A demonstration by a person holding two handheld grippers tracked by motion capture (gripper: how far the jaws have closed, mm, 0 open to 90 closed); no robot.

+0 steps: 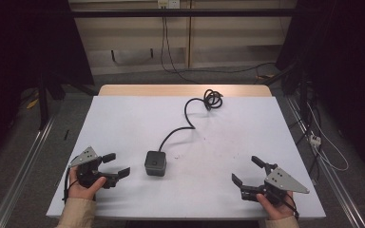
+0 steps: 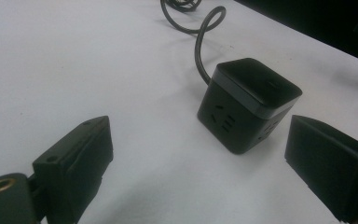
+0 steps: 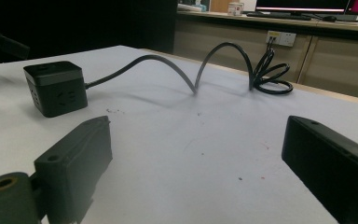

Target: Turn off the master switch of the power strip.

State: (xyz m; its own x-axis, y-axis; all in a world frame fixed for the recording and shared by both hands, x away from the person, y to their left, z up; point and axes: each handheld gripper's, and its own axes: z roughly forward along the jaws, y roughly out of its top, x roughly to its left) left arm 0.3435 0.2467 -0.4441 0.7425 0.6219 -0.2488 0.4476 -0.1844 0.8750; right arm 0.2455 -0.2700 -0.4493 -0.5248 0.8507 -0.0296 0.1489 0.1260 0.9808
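A black cube power socket (image 1: 155, 163) sits near-centre on the white bench (image 1: 123, 118), upright, with outlet slots on its sides; its dark cable (image 1: 186, 116) snakes to a coil at the far edge. The left claw (image 1: 111, 170) is spread just left of it; the right claw (image 1: 248, 172) is spread, well apart at near right. Open bench lies between. Grey floor (image 1: 24, 142) surrounds the bench.
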